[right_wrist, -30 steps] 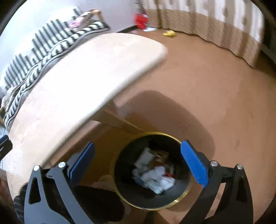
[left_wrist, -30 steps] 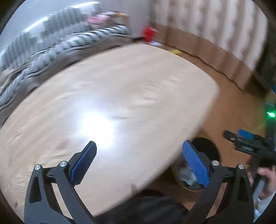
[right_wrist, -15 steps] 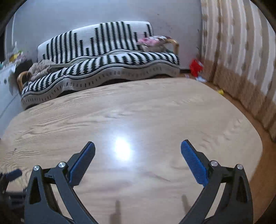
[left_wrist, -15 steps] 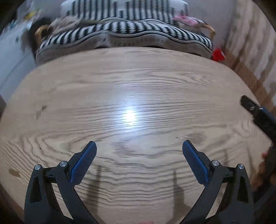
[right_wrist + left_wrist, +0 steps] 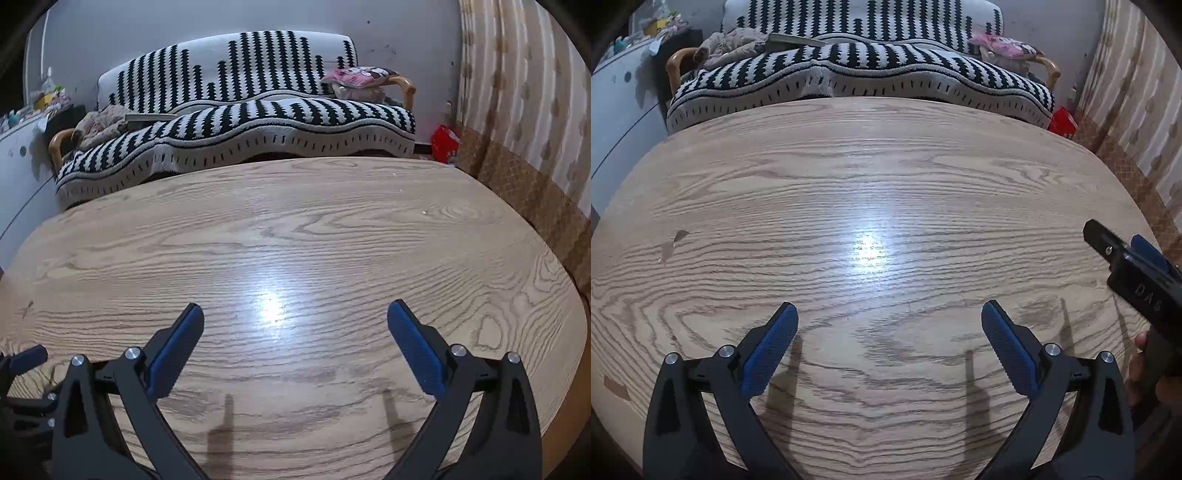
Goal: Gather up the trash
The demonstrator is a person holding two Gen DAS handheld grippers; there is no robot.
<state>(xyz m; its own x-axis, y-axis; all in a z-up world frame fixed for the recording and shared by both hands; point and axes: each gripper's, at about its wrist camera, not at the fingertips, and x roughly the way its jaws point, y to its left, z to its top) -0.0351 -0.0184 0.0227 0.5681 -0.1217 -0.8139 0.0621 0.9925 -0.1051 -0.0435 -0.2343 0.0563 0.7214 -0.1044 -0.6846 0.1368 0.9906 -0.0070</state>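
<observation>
Two grippers — left gripper (image 5: 889, 328), right gripper (image 5: 295, 328) — fingers spread apart, over wooden table (image 5: 886, 177).

Oval wooden table (image 5: 871, 177) fills both views, pale oak grain, a bright light glare mid-top, small dark scuffs (image 5: 670, 245) near its left edge.

oval wooden table (image 5: 886, 192), pale oak grain, bright glare spot (image 5: 868, 248) from overhead light near its middle. small dark chip marks (image 5: 670, 245) on the left part of the top. behind the table: sofa (image 5: 236, 122) under a black-and-white zigzag throw, curved wooden armrests (image 5: 675, 66) at both ends. pink cushion (image 5: 356, 78) on the sofa's right end, crumpled beige cloth (image 5: 729, 44) on its left. grey-white wall (image 5: 147, 33) behind. striped beige curtain (image 5: 524, 81) on the right; red object (image 5: 445, 142) on the floor at its foot. cluttered white cabinet (image 5: 617, 96) far left.
</observation>
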